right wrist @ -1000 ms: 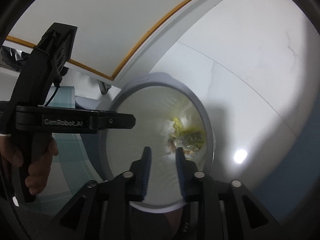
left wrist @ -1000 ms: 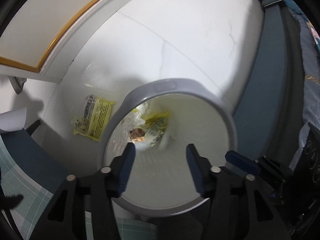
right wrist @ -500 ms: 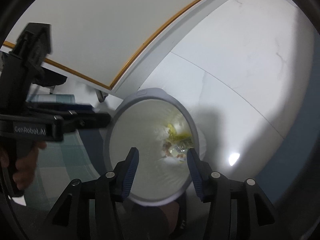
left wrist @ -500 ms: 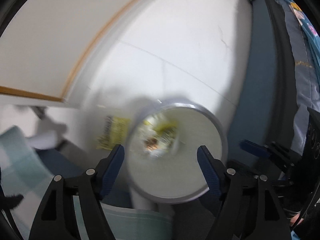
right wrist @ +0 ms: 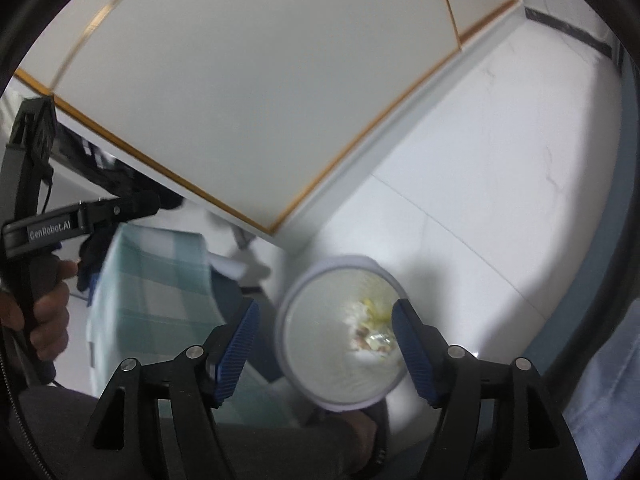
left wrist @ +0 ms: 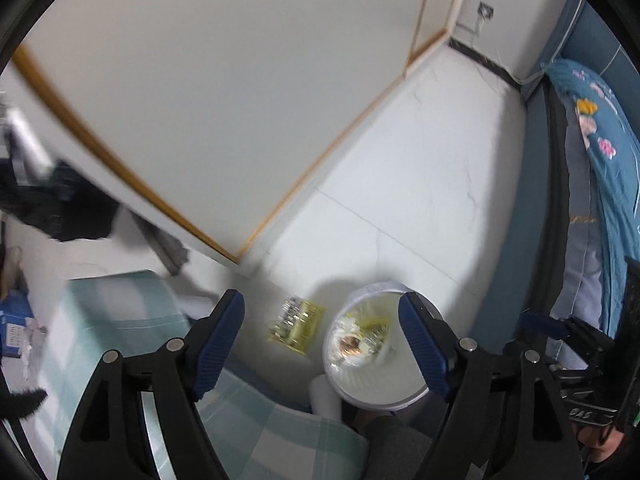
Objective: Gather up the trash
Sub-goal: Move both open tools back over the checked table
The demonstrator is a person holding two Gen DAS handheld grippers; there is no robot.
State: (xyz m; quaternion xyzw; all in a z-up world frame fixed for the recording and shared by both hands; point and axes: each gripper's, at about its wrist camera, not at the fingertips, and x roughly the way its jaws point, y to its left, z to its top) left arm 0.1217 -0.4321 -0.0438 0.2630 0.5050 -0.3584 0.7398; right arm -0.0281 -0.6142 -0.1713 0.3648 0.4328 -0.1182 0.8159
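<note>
1. A round white trash bin with a pale grey rim stands on the white tiled floor, seen from above in both wrist views.
2. Inside the bin, at its bottom, lies a small heap of rubbish: crumpled white paper, a yellow scrap, a brownish piece and something shiny; motion blur hides finer detail.
3. In the right wrist view the same bin holds the same heap, lying toward the right side of the bottom.
4. A yellow snack wrapper lies flat on the floor just beside the bin, outside it, between the bin and a green checked cloth.
5. The left gripper hangs above the floor with its jaws spread wide and nothing between them; the wrapper and the bin both show through the gap.
6. The right gripper is likewise released, its blue-padded fingers wide apart over the bin and gripping nothing.
7. In the right wrist view the left gripper's black handle is held in the person's hand, above the checked cloth.
8. A white cabinet door with an orange edge strip rises behind the bin, and a blue flowered blanket lies at the right edge.
</note>
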